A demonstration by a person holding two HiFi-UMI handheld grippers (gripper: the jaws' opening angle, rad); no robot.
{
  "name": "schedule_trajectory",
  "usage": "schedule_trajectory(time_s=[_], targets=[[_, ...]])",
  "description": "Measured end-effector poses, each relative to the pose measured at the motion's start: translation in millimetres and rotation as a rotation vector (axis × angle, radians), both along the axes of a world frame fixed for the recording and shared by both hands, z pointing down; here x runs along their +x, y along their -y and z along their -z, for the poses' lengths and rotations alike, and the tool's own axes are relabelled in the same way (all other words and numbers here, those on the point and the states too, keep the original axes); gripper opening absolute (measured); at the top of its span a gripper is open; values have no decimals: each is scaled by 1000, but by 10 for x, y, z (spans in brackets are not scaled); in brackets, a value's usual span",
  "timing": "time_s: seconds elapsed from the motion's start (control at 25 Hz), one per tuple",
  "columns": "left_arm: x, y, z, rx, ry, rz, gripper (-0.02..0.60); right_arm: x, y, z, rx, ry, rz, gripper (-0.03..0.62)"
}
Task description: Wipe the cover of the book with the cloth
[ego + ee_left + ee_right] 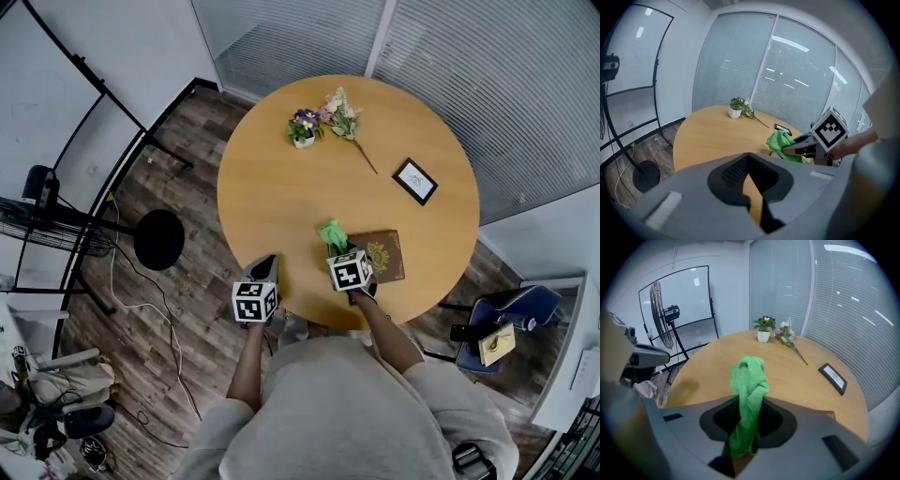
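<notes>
**Progress.** The cloth (749,380), green and bunched, is clamped between the tongs of the right gripper (745,430), and it stands up out of them in a twisted fold. In the head view the right gripper (339,249) is held at the near left corner of the book (384,257). The cloth (332,232) is seen just beside the book's left edge, over bare table (281,202). The book lies closed and flat near the table's near edge, brown cover upward. Contact between cloth and cover cannot be established from any view. The pick-up of the cloth is judged complete. The wiping of the cover is judged not visibly begun, so the whole cover is taken as outstanding.

The tongs of the left gripper (749,157) are together at their tips, and nothing is held between them. That gripper (265,272) is held over the near table edge, to the left of the book and apart from it. The book is not steadied by it.

**Markings.** A gold emblem is seen on the book's cover, but no lettering on it can be read. Faint marks are carried by a black-framed card (414,181) further back on the table, too small to be made out. Only black-and-white square patterns are borne by the gripper cubes. No brand or label is legible anywhere.
</notes>
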State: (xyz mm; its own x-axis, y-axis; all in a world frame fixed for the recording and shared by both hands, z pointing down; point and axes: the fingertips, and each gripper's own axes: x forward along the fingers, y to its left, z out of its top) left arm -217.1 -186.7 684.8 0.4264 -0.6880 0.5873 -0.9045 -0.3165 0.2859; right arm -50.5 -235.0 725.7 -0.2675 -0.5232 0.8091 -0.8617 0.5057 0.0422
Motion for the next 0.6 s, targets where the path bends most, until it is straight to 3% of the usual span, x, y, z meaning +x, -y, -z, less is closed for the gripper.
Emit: schedule_trajectory(time_s=[0.6], targets=[[175,19,44,7,4,-15,9,18,4,-1,-18,30,12,98]])
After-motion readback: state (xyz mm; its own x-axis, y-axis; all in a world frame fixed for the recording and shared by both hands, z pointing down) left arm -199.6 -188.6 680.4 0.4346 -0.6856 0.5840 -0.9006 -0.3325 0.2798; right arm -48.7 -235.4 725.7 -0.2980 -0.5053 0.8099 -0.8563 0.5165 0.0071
